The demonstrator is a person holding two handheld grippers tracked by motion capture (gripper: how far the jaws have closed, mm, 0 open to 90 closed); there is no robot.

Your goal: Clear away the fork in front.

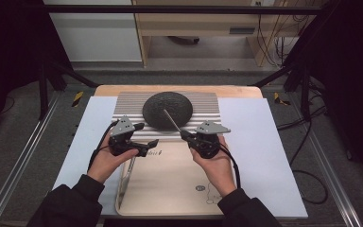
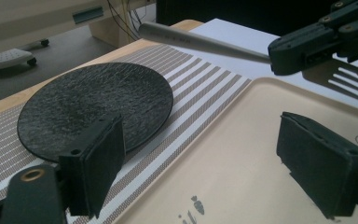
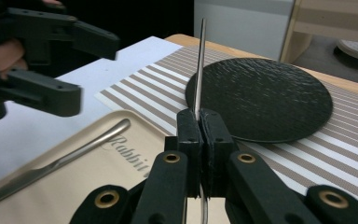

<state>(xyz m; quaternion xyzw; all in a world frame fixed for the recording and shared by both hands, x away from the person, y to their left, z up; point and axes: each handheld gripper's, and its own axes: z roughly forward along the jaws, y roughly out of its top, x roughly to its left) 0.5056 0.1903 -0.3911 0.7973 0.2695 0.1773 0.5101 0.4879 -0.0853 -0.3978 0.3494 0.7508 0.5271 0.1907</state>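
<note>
Clamping a fork [image 3: 200, 65] upright in the right tool [image 3: 199, 122], handle rising over the plate's [image 3: 265, 98] near edge. Left tool [image 2: 200, 154] released, gaping over the tray [image 2: 233, 163].

Lab or test room, not a home. Table [image 1: 246, 92] boxed in by a black metal frame [image 1: 189, 9] with aluminium rails [image 1: 14, 175] along the grey carpet. Loose cables [image 1: 307, 179] trail on the floor; more hang at a wooden bench [image 1: 194, 23] behind.

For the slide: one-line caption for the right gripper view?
Right gripper clamps a fork handle upright before the black plate.
</note>
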